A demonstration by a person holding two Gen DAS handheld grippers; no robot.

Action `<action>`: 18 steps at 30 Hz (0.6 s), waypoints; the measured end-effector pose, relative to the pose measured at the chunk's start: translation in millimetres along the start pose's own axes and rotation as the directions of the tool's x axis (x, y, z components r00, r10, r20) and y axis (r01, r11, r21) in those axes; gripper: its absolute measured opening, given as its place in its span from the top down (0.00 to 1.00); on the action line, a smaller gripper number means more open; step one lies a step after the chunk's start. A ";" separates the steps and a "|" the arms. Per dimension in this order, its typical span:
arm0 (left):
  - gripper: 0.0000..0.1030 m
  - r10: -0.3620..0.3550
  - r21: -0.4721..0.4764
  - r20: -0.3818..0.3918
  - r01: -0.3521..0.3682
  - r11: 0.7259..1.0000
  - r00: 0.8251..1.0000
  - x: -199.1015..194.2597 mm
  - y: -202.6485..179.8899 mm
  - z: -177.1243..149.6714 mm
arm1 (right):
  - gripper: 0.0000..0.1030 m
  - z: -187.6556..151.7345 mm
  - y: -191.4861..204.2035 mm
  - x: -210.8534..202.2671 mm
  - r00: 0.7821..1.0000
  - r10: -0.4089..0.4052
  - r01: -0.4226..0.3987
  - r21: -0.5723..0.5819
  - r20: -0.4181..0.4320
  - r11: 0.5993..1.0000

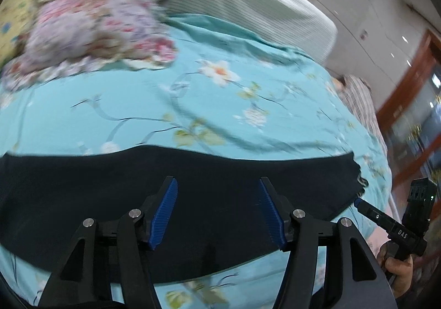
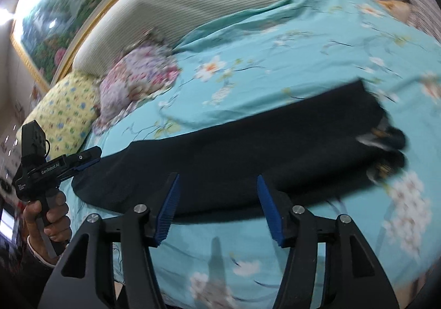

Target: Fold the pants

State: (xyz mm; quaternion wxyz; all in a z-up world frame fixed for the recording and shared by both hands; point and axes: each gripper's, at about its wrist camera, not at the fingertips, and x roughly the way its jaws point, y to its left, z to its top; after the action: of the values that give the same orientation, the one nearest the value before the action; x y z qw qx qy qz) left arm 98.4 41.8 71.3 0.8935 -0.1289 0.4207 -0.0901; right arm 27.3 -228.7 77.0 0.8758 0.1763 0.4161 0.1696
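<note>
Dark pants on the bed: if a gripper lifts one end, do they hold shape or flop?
Probably flop: the pants lie flat, following the bedspread underneath. Likely light, since they look thin at the edges. Pushed, they would probably bunch rather than slide, as the loose bedspread already shows wrinkles.

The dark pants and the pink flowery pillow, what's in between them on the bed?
Only bare turquoise floral bedsheet lies between the dark navy fabric pants and the pink flowery pillow; both wrist views show that.
</note>
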 end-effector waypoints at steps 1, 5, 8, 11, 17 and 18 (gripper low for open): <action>0.39 -0.008 0.016 -0.008 0.009 1.000 1.000 3.5 -5.5 1.8 | 0.40 -1.8 -6.4 -4.4 1.000 -0.008 0.008 0.019 0.008 1.000; 0.39 -0.044 0.084 -0.044 0.048 0.995 0.998 23.0 -36.5 12.4 | 0.39 -6.3 -37.6 -20.5 0.997 -0.057 0.050 0.130 0.045 0.990; 0.36 -0.071 0.128 -0.068 0.079 0.989 0.995 37.6 -60.0 21.2 | 0.39 -8.7 -58.5 -27.1 0.994 -0.093 0.080 0.205 0.056 0.975; 0.35 -0.085 0.164 -0.094 0.099 0.982 0.992 52.1 -79.0 28.1 | 0.37 -9.2 -75.1 -29.9 0.992 -0.109 0.088 0.272 0.063 0.958; 0.34 -0.102 0.237 -0.172 0.142 0.961 0.980 87.6 -115.3 38.5 | 0.34 -7.0 -98.4 -21.2 0.993 -0.105 0.075 0.378 0.059 0.923; 0.34 -0.100 0.255 -0.186 0.146 0.956 0.978 94.1 -121.9 39.9 | 0.33 -6.4 -102.2 -19.3 0.993 -0.097 0.063 0.402 0.065 0.914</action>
State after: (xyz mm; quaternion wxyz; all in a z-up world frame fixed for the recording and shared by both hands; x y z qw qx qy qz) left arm 182.2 -93.3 64.5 0.8560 -0.0253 0.4708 -0.2123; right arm 26.1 -326.1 40.2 0.8443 0.3408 0.4117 0.0379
